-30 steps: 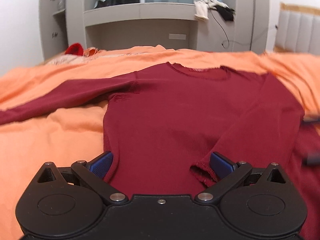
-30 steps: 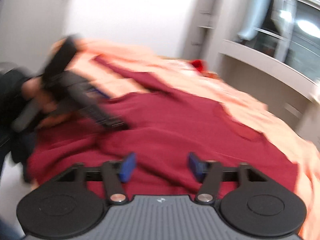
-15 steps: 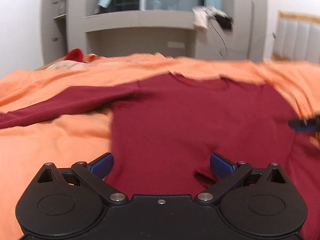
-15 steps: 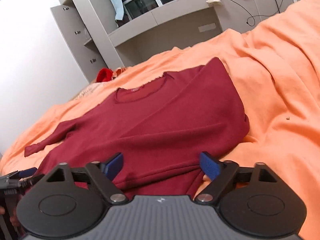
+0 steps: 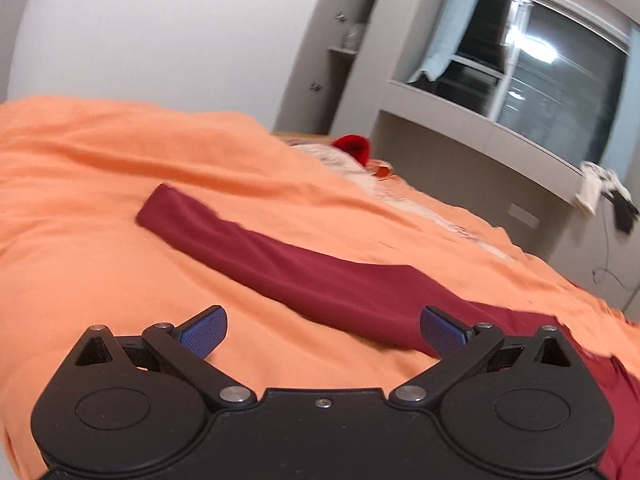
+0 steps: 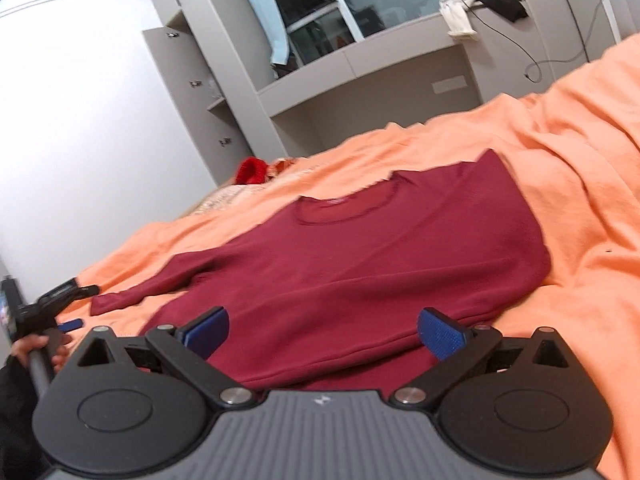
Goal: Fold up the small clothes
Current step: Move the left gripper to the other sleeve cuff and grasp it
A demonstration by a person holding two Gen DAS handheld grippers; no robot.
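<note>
Your right gripper (image 6: 322, 334) has its blue pads wide apart; they have just been opening, and nothing is pinched between them. It sits low over the near edge of the dark red sweater (image 6: 360, 264), with the folded hem lying between the pads but not squeezed.

Your left gripper (image 5: 323, 330) is wide apart too and holds nothing. It is tilted, and it looks along the left sleeve (image 5: 280, 264). That sleeve lies stretched out flat across the orange blanket (image 5: 100, 184), with its cuff at the far end. The sleeve passes close by the gripper's right pad (image 5: 442, 336); you cannot tell if they touch.

From your right gripper's view, the sweater lies flat on the blanket with its round neck away from you. Its right side is folded in, so that edge is straight. You can also see your left hand (image 6: 38, 350) holding the other gripper near the sleeve's cuff.

A small bright red thing (image 6: 251, 170) sits at the far edge of the bed, near the grey shelves (image 6: 360, 76).
</note>
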